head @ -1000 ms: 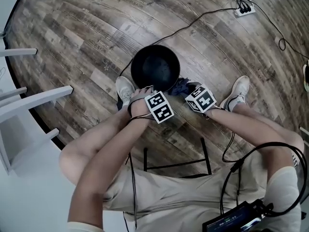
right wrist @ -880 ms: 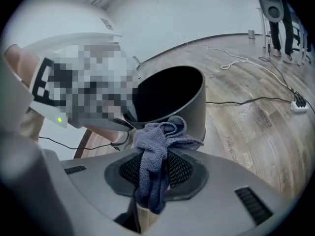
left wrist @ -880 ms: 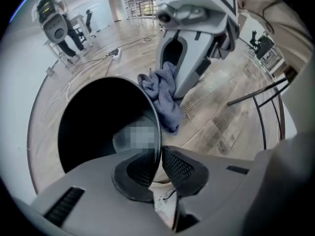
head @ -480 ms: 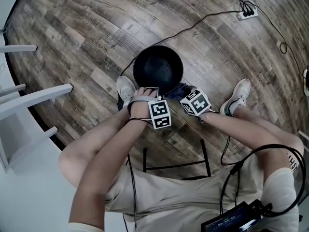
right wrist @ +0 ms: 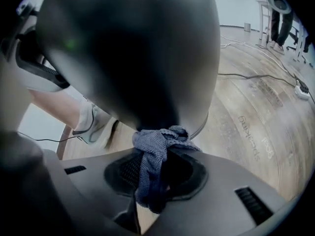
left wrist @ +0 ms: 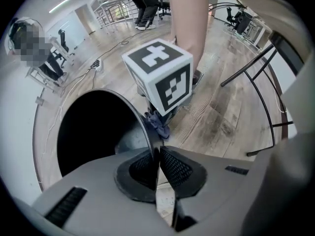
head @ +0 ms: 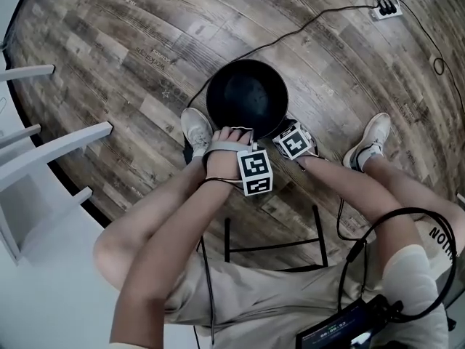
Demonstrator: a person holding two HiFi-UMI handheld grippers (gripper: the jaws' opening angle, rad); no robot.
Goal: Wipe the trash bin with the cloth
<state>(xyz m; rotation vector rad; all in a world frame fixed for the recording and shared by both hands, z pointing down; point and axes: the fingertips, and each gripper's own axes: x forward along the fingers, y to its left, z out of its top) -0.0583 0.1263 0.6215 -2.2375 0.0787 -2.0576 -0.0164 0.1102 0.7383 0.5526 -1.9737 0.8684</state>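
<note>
The black round trash bin point(head: 247, 97) stands on the wooden floor between the person's feet. My left gripper point(head: 240, 133) is shut on the bin's near rim; in the left gripper view the thin rim point(left wrist: 147, 132) runs straight between the closed pads point(left wrist: 172, 167). My right gripper point(right wrist: 152, 173) is shut on a bunched blue-grey cloth point(right wrist: 153, 149), and the cloth presses against the bin's dark outer wall point(right wrist: 133, 48) low down. From above, the right gripper's marker cube point(head: 294, 141) sits against the bin's near right side and hides the cloth.
The person's shoes point(head: 196, 126) point(head: 372, 138) flank the bin. White chair legs point(head: 51, 151) reach in from the left. A cable point(head: 320, 20) crosses the floor to a power strip point(head: 386, 9) at the back right. A black metal frame point(head: 272, 247) lies below the arms.
The right gripper has moved in closer to the bin's side, so the cloth is now hidden under its cube in the head view. The left gripper stays clamped on the rim.
</note>
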